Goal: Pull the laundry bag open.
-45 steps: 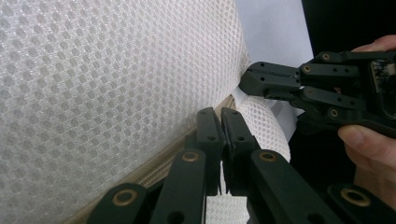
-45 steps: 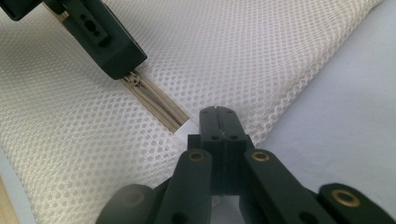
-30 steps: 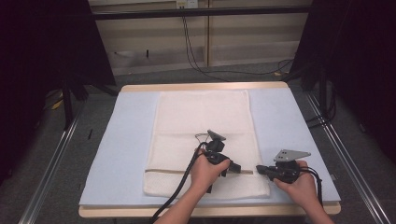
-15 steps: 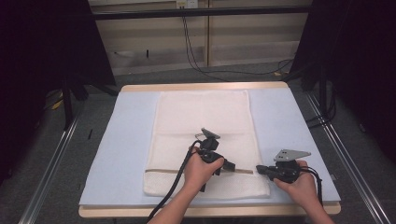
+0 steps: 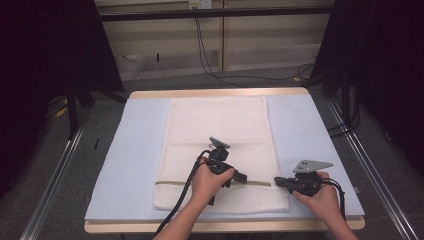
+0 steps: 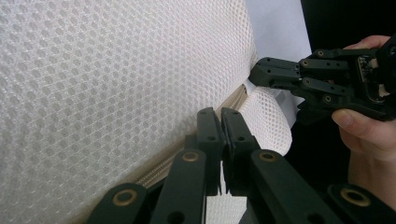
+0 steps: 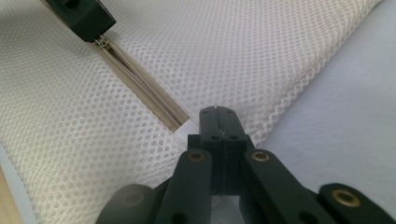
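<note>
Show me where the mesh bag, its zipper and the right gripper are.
mesh bag (image 5: pixel 220 125), high view, on its bare upper panel.
zipper (image 7: pixel 140 86), right gripper view, on the tan teeth mid-run.
right gripper (image 5: pixel 278 181), high view, at the tips of its shut jaws.

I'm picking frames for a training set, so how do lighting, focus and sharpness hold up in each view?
High view: the table is evenly lit and the mesh bag sharp, but the surroundings fall into near black. Left gripper view: the mesh is crisp at mid-distance, the left hand-held gripper soft up close. Right gripper view: the zipper is sharp, the right hand-held gripper slightly blurred, with no glare.
</note>
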### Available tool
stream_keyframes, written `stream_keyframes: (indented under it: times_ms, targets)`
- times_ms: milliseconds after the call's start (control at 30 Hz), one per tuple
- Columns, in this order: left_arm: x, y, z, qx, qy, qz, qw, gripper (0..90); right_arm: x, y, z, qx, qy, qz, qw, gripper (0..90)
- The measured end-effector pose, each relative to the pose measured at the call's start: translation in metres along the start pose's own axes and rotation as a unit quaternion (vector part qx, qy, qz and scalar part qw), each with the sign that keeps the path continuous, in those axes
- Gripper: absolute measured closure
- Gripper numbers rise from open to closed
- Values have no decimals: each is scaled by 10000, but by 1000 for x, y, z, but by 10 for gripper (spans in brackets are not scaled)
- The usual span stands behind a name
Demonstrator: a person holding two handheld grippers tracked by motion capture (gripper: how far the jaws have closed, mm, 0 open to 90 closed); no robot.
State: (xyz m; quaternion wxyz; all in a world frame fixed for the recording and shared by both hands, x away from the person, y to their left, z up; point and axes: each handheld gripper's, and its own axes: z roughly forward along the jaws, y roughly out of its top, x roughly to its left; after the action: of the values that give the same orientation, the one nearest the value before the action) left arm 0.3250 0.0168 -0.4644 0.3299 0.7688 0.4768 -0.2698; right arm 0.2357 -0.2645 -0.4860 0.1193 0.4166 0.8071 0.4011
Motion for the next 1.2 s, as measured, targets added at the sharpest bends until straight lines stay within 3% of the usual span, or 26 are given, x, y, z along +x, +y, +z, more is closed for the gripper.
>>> stream_keyframes:
  times_ms: [133, 1200]
  targets:
    - [1, 0, -1, -92, 10, -26, 10000, 874, 0, 0, 0, -6, 3, -15, 10000, 900]
    - [7, -3, -3, -72, -72, -52, 9999, 874, -1, 0, 0, -9, 23, 7, 10000, 900]
